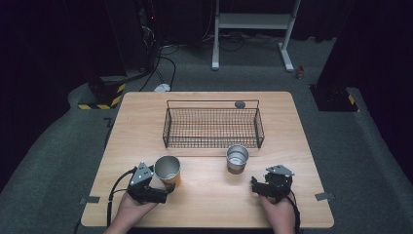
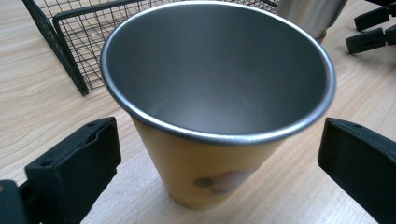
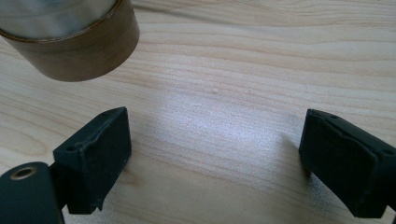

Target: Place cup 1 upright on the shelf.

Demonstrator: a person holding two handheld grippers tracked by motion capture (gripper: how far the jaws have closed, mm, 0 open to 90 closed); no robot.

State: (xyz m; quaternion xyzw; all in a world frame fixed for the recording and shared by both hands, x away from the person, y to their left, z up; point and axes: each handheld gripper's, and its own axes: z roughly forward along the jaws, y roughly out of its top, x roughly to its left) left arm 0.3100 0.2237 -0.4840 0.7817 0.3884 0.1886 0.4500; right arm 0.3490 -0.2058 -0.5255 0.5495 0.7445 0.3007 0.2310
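Right now the person's left gripper (image 1: 163, 194) sits at the near left of the worktop (image 1: 209, 195), its jaws spread wide on either side of the orange cup (image 1: 168, 170) without touching it. From the left gripper view the orange cup (image 2: 210, 135) stands upright between the two black jaws, a clear gap on each side, its steel inside bare and a small printed mark low on its wall. The cup is on the wood just in front of the wire basket (image 1: 213, 127), near the basket's left front corner.

Over on the other side, the right gripper (image 1: 258, 186) rests near the front right of the worktop, jaws released and holding nothing; bare wood lies between them in the right gripper view. The second cup, the steel cup (image 1: 237, 158) with a brown band round its base, stands upright just beyond and to the left of that gripper, close to the basket's front edge. In the right gripper view the steel cup (image 3: 70, 42) shows at the upper left, apart from the jaws.

A small dark round object (image 1: 239, 104) lies behind the basket, by its far rim.
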